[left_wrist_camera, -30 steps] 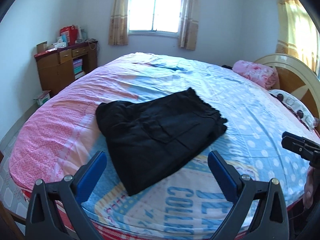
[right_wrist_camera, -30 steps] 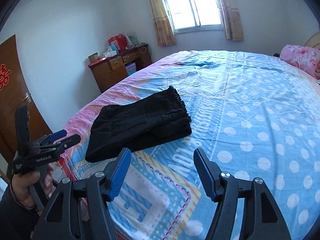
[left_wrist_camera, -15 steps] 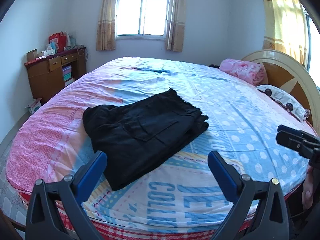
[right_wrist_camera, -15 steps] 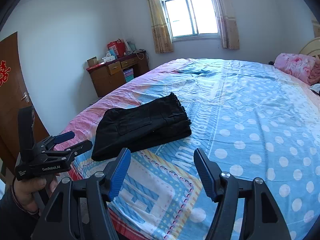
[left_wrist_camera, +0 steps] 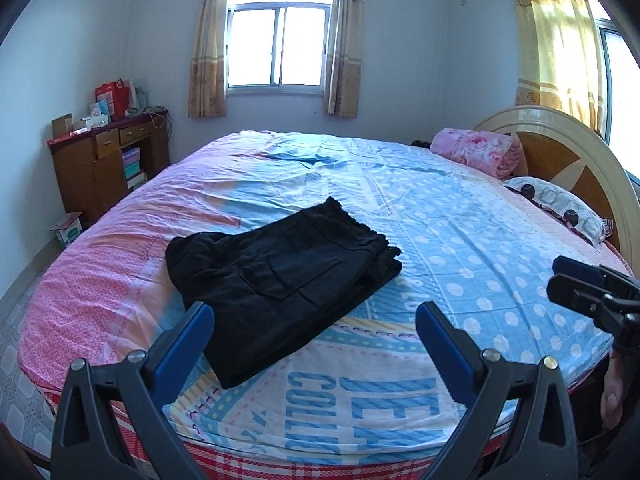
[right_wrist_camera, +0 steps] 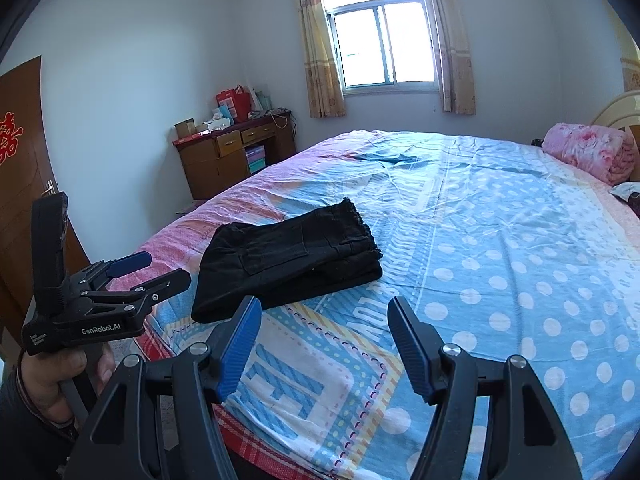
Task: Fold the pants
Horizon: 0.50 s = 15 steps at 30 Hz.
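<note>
From the left wrist view, the left claw (left_wrist_camera: 314, 322) hangs over the near edge of the bed (left_wrist_camera: 460, 240), its blue-padded fingers spread wide apart with nothing between them. The black pants (left_wrist_camera: 280, 280) lie folded into a compact rectangle on the bedspread, toward the near left part of the bed, just beyond the claw's left finger. The bedspread is pink along the left side and pale blue with white dots to the right, with large blue letters printed near the front edge. A rolled pink floral blanket (left_wrist_camera: 476, 152) and a spotted pillow (left_wrist_camera: 560, 206) rest by the wooden headboard (left_wrist_camera: 560, 152) at right. A wooden dresser (left_wrist_camera: 108, 164) cluttered with boxes stands against the left wall, and a curtained window (left_wrist_camera: 280, 50) sits in the far wall. The right claw (left_wrist_camera: 576, 286) shows at the right edge.

From the right wrist view, the right claw (right_wrist_camera: 324, 316) is likewise parted and empty above the bed's (right_wrist_camera: 520, 240) front corner. The pants (right_wrist_camera: 292, 260) lie ahead and to the left, touching neither claw. The left claw (right_wrist_camera: 160, 270), held in a hand (right_wrist_camera: 60, 376), hovers beside the bed's left edge with its fingers apart. A brown door (right_wrist_camera: 20, 184) with a red paper decoration stands at far left, the dresser (right_wrist_camera: 236, 152) beyond it under the window (right_wrist_camera: 384, 44).
</note>
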Motion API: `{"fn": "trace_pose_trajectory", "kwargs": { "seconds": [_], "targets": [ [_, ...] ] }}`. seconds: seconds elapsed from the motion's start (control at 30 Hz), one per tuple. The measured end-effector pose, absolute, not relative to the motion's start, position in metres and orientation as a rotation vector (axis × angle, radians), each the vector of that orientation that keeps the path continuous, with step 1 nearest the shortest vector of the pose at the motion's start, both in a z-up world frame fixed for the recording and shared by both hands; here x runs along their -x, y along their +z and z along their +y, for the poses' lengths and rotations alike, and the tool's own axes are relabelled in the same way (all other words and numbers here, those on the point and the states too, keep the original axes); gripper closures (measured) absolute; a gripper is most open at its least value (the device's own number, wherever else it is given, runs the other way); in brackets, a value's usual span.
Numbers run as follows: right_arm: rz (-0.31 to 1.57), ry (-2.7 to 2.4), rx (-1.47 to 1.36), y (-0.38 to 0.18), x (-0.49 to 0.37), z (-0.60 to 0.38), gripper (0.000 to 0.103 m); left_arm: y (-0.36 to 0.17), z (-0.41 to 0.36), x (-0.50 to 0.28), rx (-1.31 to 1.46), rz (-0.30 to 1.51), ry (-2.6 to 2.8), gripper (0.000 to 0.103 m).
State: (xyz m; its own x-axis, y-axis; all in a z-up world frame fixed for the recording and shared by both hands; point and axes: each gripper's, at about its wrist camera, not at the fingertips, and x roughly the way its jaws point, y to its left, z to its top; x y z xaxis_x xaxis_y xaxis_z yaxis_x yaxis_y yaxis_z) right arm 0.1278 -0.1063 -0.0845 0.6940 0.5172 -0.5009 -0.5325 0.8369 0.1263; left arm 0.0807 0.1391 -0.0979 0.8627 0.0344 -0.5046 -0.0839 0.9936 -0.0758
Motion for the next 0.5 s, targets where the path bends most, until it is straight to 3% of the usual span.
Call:
{"fn": "trace_pose_trajectory", "kwargs": {
  "seconds": [0.5],
  "targets": [
    [0.536,0.592,0.045,-0.0795,-0.1212,-0.1015,0.035,-0.0942,0.1392,-0.0793,0.061,0.523,0.119,0.000]
  ]
}}
